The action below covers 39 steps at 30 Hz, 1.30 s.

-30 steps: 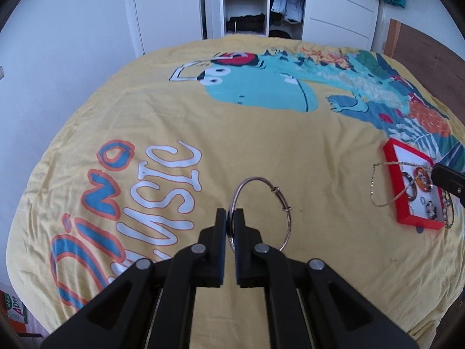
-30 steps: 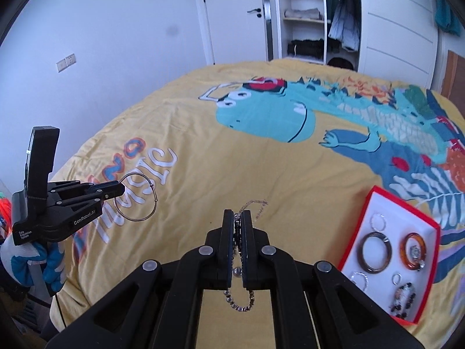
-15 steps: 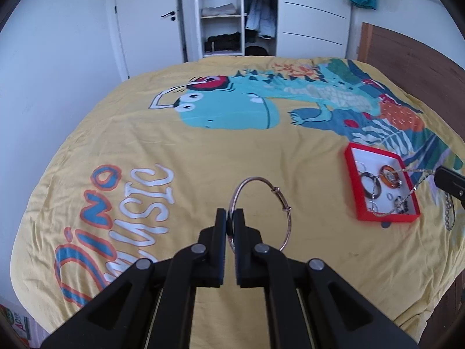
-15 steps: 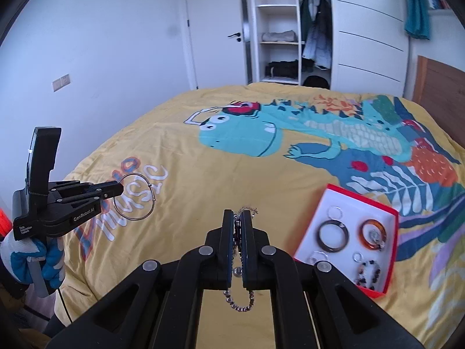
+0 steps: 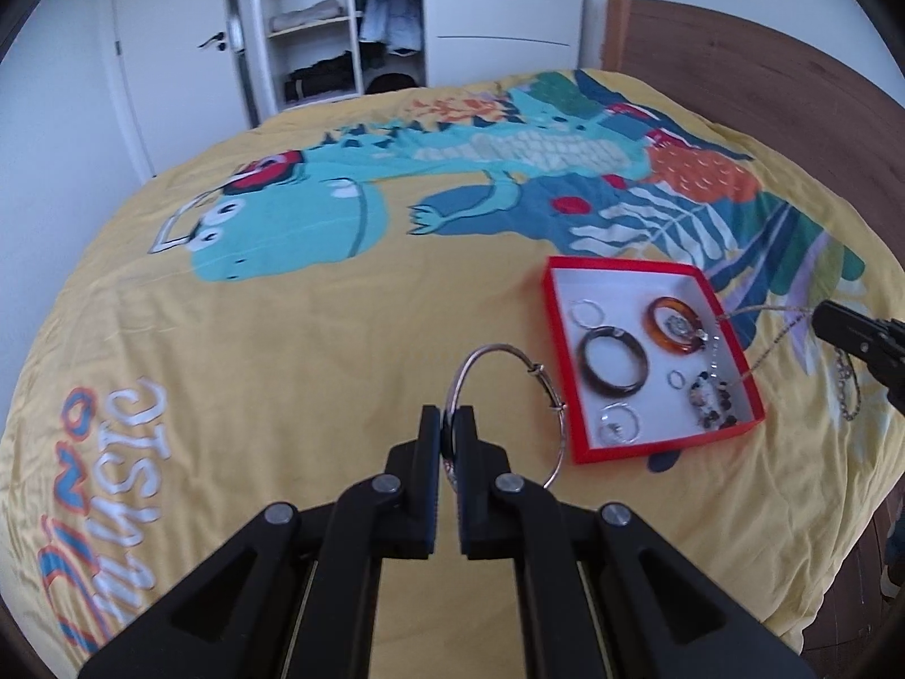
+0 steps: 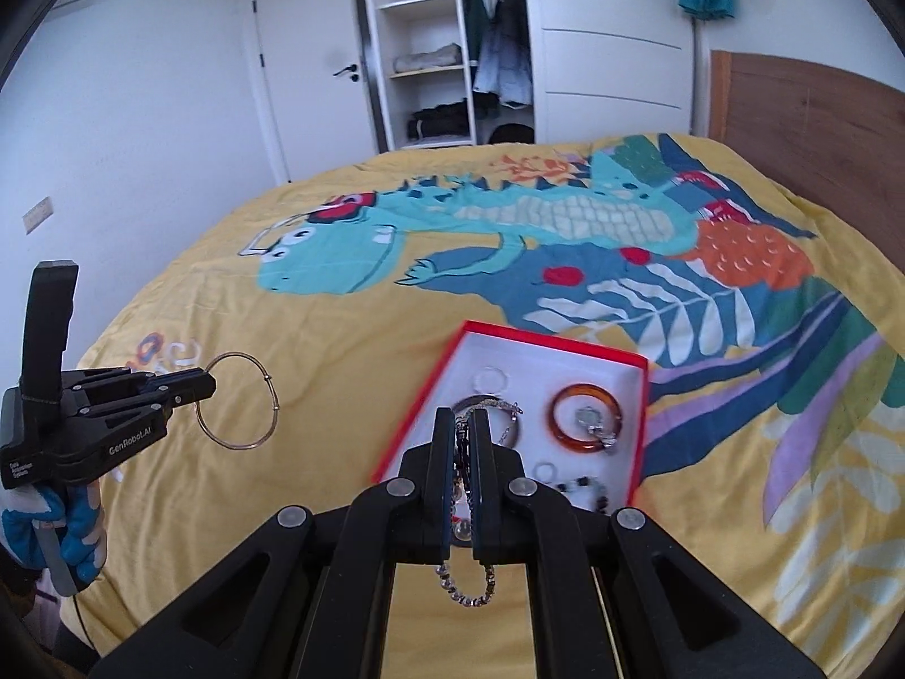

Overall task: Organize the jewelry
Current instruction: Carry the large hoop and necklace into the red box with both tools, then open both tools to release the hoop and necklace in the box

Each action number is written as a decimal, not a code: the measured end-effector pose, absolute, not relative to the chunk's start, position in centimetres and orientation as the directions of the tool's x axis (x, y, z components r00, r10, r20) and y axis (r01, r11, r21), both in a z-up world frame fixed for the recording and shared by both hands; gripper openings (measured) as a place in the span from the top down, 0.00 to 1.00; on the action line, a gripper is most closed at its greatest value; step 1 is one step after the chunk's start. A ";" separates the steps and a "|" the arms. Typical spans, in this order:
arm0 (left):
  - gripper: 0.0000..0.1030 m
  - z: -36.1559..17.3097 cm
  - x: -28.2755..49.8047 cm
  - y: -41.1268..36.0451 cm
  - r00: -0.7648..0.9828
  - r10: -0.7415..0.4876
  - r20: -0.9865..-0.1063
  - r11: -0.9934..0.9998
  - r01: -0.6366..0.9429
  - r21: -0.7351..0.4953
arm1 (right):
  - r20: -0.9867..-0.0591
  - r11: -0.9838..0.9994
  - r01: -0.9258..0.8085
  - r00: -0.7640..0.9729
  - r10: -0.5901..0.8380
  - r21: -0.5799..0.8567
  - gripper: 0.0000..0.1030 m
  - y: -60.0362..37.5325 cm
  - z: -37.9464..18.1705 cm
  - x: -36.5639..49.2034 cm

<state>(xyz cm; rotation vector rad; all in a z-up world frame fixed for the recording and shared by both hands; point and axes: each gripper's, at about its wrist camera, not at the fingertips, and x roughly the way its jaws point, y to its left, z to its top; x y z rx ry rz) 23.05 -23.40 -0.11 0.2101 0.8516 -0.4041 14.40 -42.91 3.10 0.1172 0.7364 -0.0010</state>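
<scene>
A yellow bedspread (image 5: 317,373) printed with a teal dinosaur covers the bed, and on it sits a shallow red-walled cardboard tray with a white floor (image 5: 565,396). The left gripper (image 5: 451,424) has its fingers clenched on a thin silver wire bangle (image 5: 512,348); the hoop stands out ahead of the tips above the bedspread, and in the left wrist view its far edge overlaps the tray's near-left wall. From the right wrist view this gripper sits at about nine o'clock, carried by a hand in a blue-and-white glove (image 6: 73,532). The right gripper (image 6: 464,430) is clamped on a silver chain necklace (image 6: 464,594), one loop dangling below the fingers while the rest trails forward over the tray. In the tray lie a dark brown round bangle (image 5: 613,362) near the middle, an amber-orange bangle (image 5: 659,334) at roughly two o'clock from it with a small silver pendant lying in its opening, thin silver rings toward the far-left and near corners, and a dark beaded bracelet (image 5: 710,404) by the near-right corner. At twelve o'clock beyond the bed stands an open white wardrobe (image 6: 430,56) with folded clothes.
</scene>
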 end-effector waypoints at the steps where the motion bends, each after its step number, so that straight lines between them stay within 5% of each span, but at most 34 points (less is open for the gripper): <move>1: 0.96 -0.5 23.3 -24.3 0.584 -0.267 -0.767 0.900 0.436 0.018 | -0.674 0.993 0.050 0.737 0.038 0.110 0.96 -43.7 2.5 14.9; 15: 0.96 -6.3 27.2 -35.1 0.504 -0.311 -0.806 0.840 0.543 0.015 | -0.714 0.979 0.101 0.698 0.057 0.178 0.96 -48.2 -4.7 20.5; 39: 0.94 -11.1 28.5 -36.3 0.392 -0.299 -0.870 0.855 0.515 -0.062 | -0.785 0.961 0.179 0.617 0.059 0.213 0.92 -49.8 -11.0 21.2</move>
